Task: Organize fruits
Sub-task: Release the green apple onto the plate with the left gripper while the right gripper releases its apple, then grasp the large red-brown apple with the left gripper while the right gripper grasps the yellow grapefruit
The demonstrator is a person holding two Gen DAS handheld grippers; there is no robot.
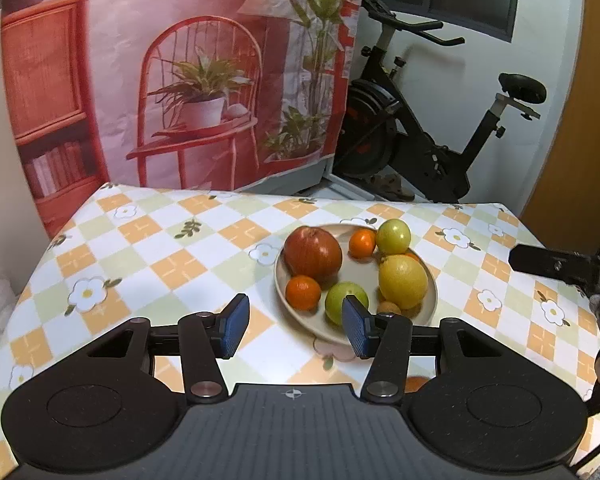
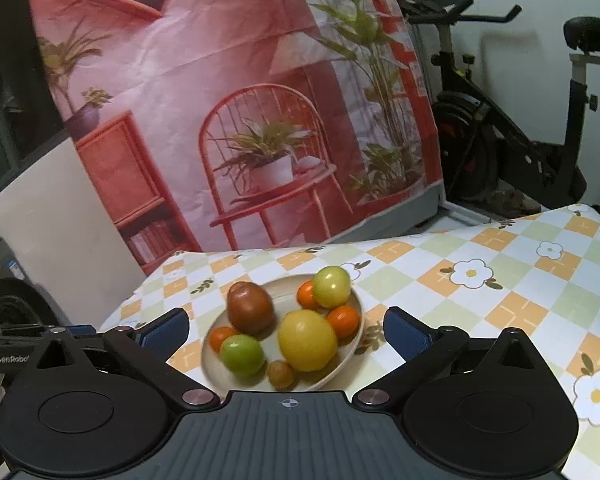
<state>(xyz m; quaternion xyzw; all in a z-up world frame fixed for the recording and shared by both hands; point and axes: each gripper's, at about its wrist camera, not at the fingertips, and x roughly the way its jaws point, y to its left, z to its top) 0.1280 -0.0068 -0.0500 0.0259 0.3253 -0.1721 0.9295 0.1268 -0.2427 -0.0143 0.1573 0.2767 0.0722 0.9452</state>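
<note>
A beige plate (image 1: 431, 309) on the checkered tablecloth holds a red pomegranate (image 1: 313, 253), a yellow lemon (image 1: 403, 281), two green fruits (image 1: 393, 236), several small oranges (image 1: 303, 292) and a small brown fruit (image 1: 388, 307). My left gripper (image 1: 296, 326) is open and empty, just in front of the plate's near left rim. In the right wrist view the same plate (image 2: 356, 334) lies between the fingers of my right gripper (image 2: 286, 334), which is open and empty above its near side. The pomegranate (image 2: 250, 307) and lemon (image 2: 307, 340) show there too.
The table (image 1: 172, 248) carries an orange, green and white checkered cloth with flowers. A printed pink backdrop (image 1: 172, 80) hangs behind its far edge. An exercise bike (image 1: 428, 120) stands behind at the right. The right gripper's finger (image 1: 556, 266) shows at the right edge.
</note>
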